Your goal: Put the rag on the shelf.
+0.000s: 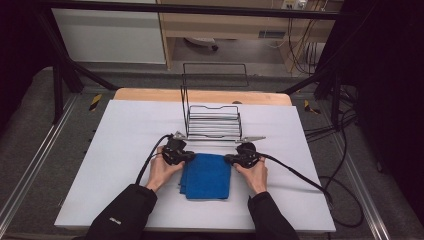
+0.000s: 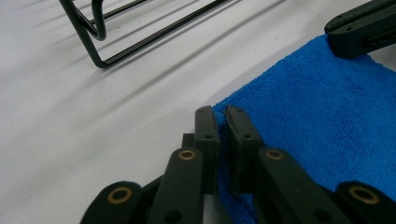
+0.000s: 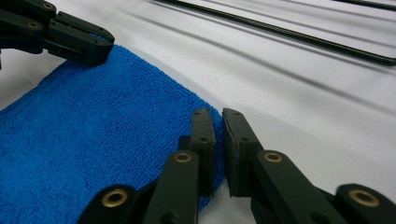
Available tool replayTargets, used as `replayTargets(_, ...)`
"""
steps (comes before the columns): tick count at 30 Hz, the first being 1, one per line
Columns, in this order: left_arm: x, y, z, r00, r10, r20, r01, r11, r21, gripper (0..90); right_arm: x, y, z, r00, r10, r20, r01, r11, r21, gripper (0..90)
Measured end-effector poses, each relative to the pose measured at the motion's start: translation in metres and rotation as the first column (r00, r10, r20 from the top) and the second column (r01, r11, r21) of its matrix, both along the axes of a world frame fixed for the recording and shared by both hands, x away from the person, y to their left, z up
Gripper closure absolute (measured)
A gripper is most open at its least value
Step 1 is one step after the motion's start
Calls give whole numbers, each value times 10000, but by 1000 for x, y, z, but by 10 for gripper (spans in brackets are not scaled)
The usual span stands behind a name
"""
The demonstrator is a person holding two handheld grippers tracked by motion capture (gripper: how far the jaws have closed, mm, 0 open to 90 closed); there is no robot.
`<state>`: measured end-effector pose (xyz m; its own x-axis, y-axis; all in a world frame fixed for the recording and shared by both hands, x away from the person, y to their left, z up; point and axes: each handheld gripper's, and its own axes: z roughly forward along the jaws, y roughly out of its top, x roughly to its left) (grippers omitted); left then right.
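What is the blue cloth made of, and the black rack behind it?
The blue cloth looks like soft microfibre or terry: its surface is fuzzy with tiny loops. The black rack looks like thin metal wire with a smooth dark coating, though I can't be sure.

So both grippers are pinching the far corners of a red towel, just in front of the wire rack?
Not quite: the towel is blue, not red, as the high view shows. The left gripper and right gripper do pinch its far corners in front of the wire rack.

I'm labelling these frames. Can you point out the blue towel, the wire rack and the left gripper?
blue towel (image 1: 207,176): high view, middle of the folded cloth.
wire rack (image 1: 214,126): high view, its low front wires.
left gripper (image 2: 221,122): left gripper view, between its fingertips at the towel's corner.
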<state>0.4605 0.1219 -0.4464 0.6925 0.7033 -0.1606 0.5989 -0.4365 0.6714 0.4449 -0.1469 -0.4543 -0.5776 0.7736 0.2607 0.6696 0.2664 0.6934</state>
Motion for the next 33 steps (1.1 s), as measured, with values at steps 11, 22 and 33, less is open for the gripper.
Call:
replayTargets(11, -1, 4, 5, 9999, 123, -121, -126, 9994, -307, 855, -3, -2, 5, 9998, -190, 71, 189, 9997, 154, 864)
replayTargets(22, -16, 10, 24, 9973, 118, 730, -59, 9967, -810, 855, -14, -5, 21, 9956, -283, 888, 227, 9977, 642, 865)
replayTargets(33, -34, 12, 43, 9881, 127, 1533, 74, 9915, -1296, 854, -26, -10, 38, 9857, -313, 1656, 157, 9954, 949, 865)
